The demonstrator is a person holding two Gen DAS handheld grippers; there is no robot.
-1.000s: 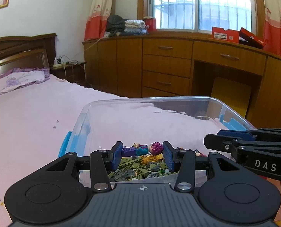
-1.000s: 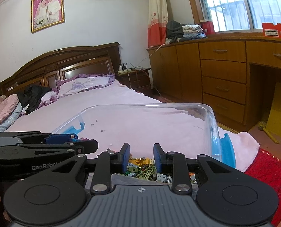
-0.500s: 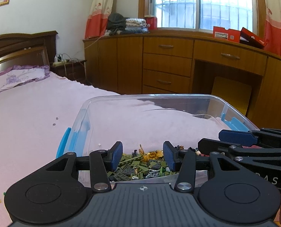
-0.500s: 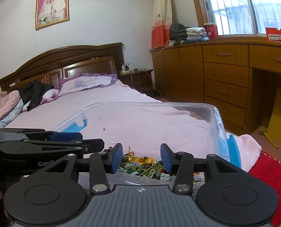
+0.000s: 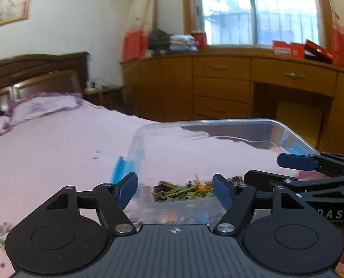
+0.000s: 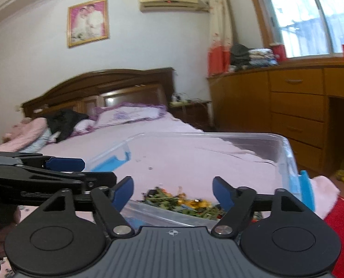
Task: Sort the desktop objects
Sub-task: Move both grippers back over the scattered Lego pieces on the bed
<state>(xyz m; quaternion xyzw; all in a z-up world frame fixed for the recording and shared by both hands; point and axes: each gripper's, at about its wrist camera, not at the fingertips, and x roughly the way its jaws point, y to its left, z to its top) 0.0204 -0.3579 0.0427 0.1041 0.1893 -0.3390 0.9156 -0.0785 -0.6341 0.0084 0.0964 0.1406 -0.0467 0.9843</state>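
My left fingers [image 5: 175, 191] and right fingers [image 6: 173, 193] are both spread wide, empty, above a clear plastic bin [image 5: 294, 136] on the pink bed [image 5: 56, 153]. Toy bricks [image 5: 183, 188] lie heaped inside the bin.

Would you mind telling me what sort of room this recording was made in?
A home bedroom, most likely: a bed with a wooden headboard, a pillow, and a wooden dresser under the window.

A home bedroom: bed [image 6: 130, 143] with headboard [image 6: 102, 85]; wooden drawers [image 5: 220, 90].
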